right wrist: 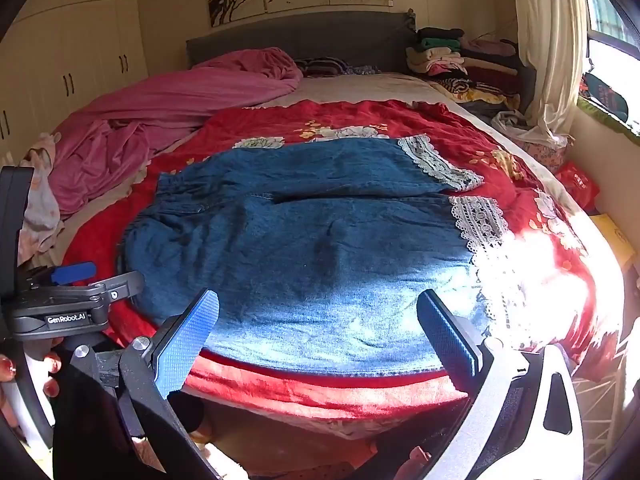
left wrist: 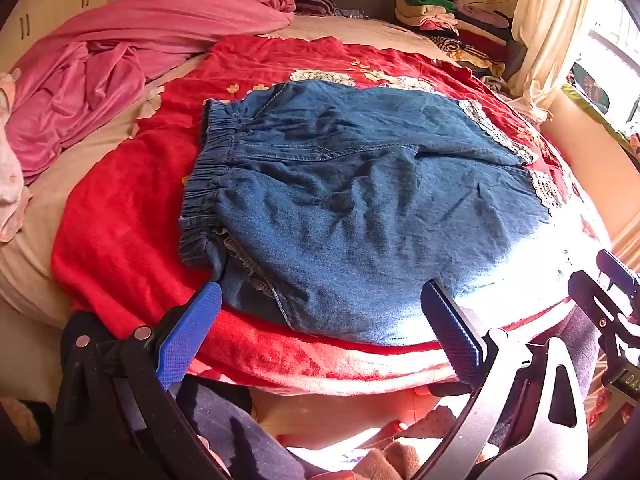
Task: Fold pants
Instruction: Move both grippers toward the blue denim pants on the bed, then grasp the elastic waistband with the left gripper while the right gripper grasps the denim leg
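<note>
The blue denim pants with white lace hems [right wrist: 304, 248] lie flat on a red floral blanket [right wrist: 400, 120], just ahead of both tongs. The left gripper [left wrist: 320, 316] and right gripper [right wrist: 318, 328] gape, empty. "GenRobot.AI" marks the left gripper's body in the right view.

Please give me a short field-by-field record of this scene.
pants: blue denim pants lying flat, unfolded, legs side by side
waistband: elastic waistband on the left
hems: lace hems on the right
surface: red blanket on the bed
left gripper: left gripper open, at the near edge, holding nothing
right gripper: right gripper open, holding nothing
background: clothes pile by the headboard
</note>
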